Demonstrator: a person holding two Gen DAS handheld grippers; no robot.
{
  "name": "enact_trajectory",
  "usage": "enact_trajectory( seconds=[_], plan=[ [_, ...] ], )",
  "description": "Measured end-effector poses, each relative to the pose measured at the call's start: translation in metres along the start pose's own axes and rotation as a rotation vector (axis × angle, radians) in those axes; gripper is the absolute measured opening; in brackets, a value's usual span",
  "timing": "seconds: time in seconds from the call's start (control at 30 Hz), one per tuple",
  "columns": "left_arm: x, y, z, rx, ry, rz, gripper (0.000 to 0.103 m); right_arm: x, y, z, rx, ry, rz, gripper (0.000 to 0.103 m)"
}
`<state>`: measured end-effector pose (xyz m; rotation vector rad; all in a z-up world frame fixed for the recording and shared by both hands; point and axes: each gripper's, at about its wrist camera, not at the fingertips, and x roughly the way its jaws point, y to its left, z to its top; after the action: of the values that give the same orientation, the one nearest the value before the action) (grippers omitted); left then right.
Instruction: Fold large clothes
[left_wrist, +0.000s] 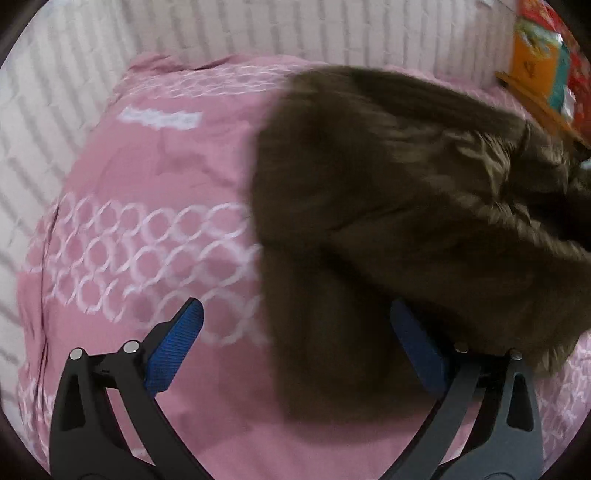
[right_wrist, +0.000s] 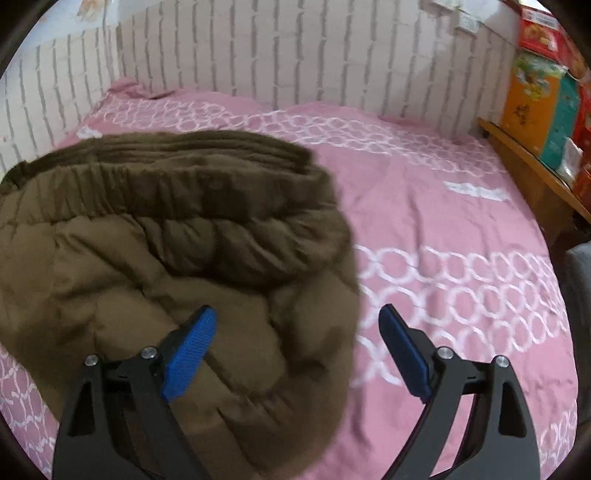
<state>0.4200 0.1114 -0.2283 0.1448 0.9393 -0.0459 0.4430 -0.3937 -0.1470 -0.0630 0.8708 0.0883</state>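
A brown padded garment (left_wrist: 388, 184) lies bunched on a pink bed sheet (left_wrist: 147, 166) with white ring patterns. In the left wrist view it fills the right half, blurred. My left gripper (left_wrist: 295, 306) stands wide open just above its near edge. The cloth hangs over the right finger, while the left finger (left_wrist: 177, 347) is over bare sheet. In the right wrist view the garment (right_wrist: 147, 251) lies at the left, its elastic-gathered edge facing the wall. My right gripper (right_wrist: 297, 311) is open over the garment's right edge, its pads pressing on nothing. Its left finger (right_wrist: 188, 354) is above the cloth.
A white brick-patterned wall (right_wrist: 295, 55) borders the bed at the back and left. At the right, a wooden shelf (right_wrist: 524, 155) holds coloured boxes (right_wrist: 532, 107). The pink sheet (right_wrist: 461, 229) lies bare right of the garment.
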Motion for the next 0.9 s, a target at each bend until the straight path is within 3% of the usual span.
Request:
enact_trajectory(
  seconds=[0.07,0.1,0.13,0.17,0.2,0.23,0.27,0.3,0.37,0.5,0.57,0.6,0.67,0.7,0.73,0.77,0.8,0.87,0.9],
  plan=[
    [0.028,-0.016,0.014,-0.007,0.037,0.019,0.094,0.017,0.007,0.003,-0.010,0.025,-0.006,0.089],
    [0.042,-0.019,0.019,-0.021,0.077,0.007,0.075,0.024,0.009,0.004,-0.008,0.039,-0.007,0.083],
    [0.062,-0.022,0.023,-0.035,0.135,-0.001,0.068,0.031,0.011,0.004,-0.015,0.047,-0.002,0.072],
    [0.072,-0.022,0.026,-0.047,0.162,-0.009,0.059,0.038,0.014,0.005,-0.027,0.060,-0.013,0.048],
    [0.077,-0.021,0.029,-0.053,0.168,-0.006,0.048,0.040,0.016,0.006,-0.034,0.062,-0.024,0.033],
    [0.078,-0.020,0.031,-0.055,0.166,0.003,0.040,0.041,0.018,0.007,-0.042,0.058,-0.026,0.026],
    [0.074,-0.017,0.033,-0.067,0.157,0.012,0.024,0.038,0.017,0.010,-0.045,0.039,-0.030,0.016],
    [0.070,-0.014,0.035,-0.078,0.146,0.017,0.013,0.031,0.015,0.012,-0.041,0.009,-0.038,0.012],
    [0.049,0.000,0.040,-0.128,0.080,0.015,0.008,-0.001,0.004,0.020,0.019,-0.135,-0.057,0.011],
    [-0.010,0.015,0.048,-0.193,-0.149,0.022,0.007,-0.065,-0.008,0.034,0.123,-0.425,-0.115,0.010],
    [-0.010,0.016,0.058,-0.202,-0.168,0.061,0.007,-0.071,-0.008,0.048,0.133,-0.474,-0.157,0.010],
    [-0.004,0.017,0.063,-0.203,-0.158,0.077,0.008,-0.056,-0.012,0.061,0.131,-0.428,-0.194,0.010],
    [0.027,0.023,0.070,-0.216,-0.070,0.082,0.011,-0.009,-0.030,0.074,0.189,-0.233,-0.168,0.013],
    [0.058,0.034,0.068,-0.263,0.032,0.038,0.013,0.013,-0.038,0.074,0.210,-0.131,-0.154,0.021],
    [0.074,0.036,0.064,-0.277,0.097,0.019,0.013,0.041,-0.046,0.070,0.243,0.009,-0.130,0.021],
    [0.095,0.040,0.057,-0.285,0.176,0.010,0.016,0.054,-0.050,0.062,0.265,0.077,-0.139,0.028],
    [0.105,0.041,0.049,-0.279,0.211,0.026,0.021,0.060,-0.054,0.056,0.295,0.115,-0.136,0.048],
    [0.103,0.041,0.041,-0.272,0.211,0.039,0.027,0.045,-0.061,0.043,0.341,0.063,-0.066,0.062],
    [0.096,0.043,0.039,-0.266,0.203,0.050,0.032,0.036,-0.065,0.037,0.343,0.041,-0.076,0.079]
  ],
)
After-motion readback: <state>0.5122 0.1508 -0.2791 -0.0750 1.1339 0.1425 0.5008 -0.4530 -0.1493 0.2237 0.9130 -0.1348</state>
